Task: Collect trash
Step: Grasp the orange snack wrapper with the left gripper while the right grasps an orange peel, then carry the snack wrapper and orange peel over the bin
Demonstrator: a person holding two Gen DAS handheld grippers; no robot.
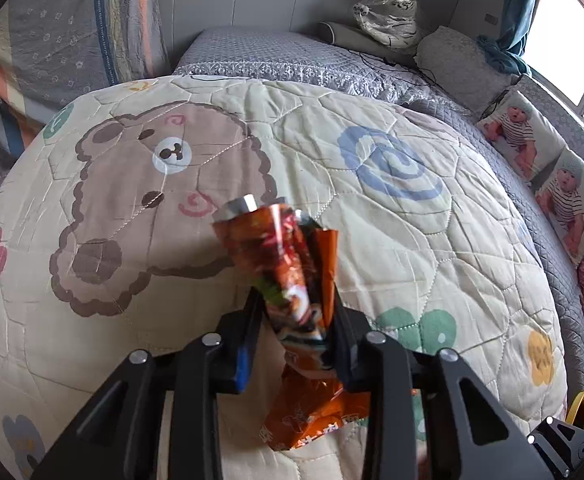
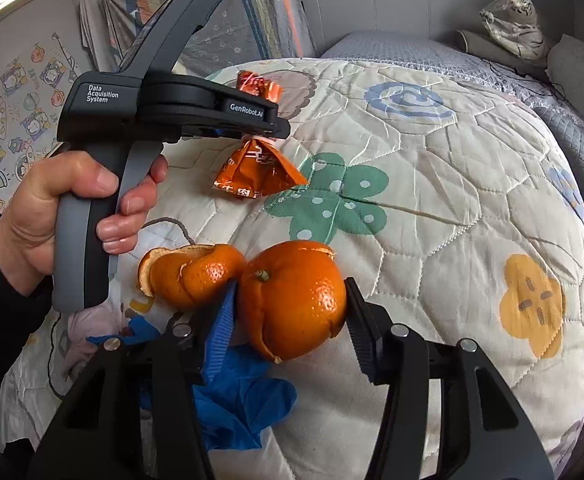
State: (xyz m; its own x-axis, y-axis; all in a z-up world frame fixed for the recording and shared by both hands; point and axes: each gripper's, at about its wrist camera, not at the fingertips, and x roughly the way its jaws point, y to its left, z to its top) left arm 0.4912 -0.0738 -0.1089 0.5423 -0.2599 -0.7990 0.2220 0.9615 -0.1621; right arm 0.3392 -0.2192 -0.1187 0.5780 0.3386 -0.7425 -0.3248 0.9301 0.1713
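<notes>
- Trash on the bed: crumpled orange foil snack wrapper (image 1: 292,276), shiny, silver inside at its top edge, red/green print. White characters along its lower edge, too creased to read.
- Left hand-held gripper (image 1: 298,308) is pinching that wrapper mid-length btwn its black fingers; wrapper sticks up past the tips and its bottom flares out below, over the quilt (image 1: 432,240).
- From the right wrist view, same wrapper (image 2: 257,172) hangs under the left hand-held gripper (image 2: 265,130); its housing reads "Data Acquisition System" and "GenRobot.AI" in white. A hand (image 2: 59,216) in a black sleeve grips the grey handle.
- Orange peel (image 2: 292,296): hollow rounded shell, pitted glossy skin, green stem nub, torn edges showing pale pith. Sits btwn the right hand-held gripper (image 2: 292,320) fingers. Left blue ribbed pad touches it, right black ribbed pad is at its edge; looks clamped but can't be sure of full contact.
- Second peel piece (image 2: 187,276), curled, just left of the first, touching it.
- Blue glove (image 2: 239,400), thin rubbery, crumpled, lying on the quilt under the right hand-held gripper.
- Quilt: cream, stitched in hexagons, wrinkled, w/ cartoon bear (image 1: 163,200), blue swirl, green clover, yellow and pink flowers.
- Behind: grey patterned bedspread (image 1: 275,56), clear plastic bag w/ a striped plush toy inside (image 1: 388,16), pillows printed w/ baby photos (image 1: 540,168).
</notes>
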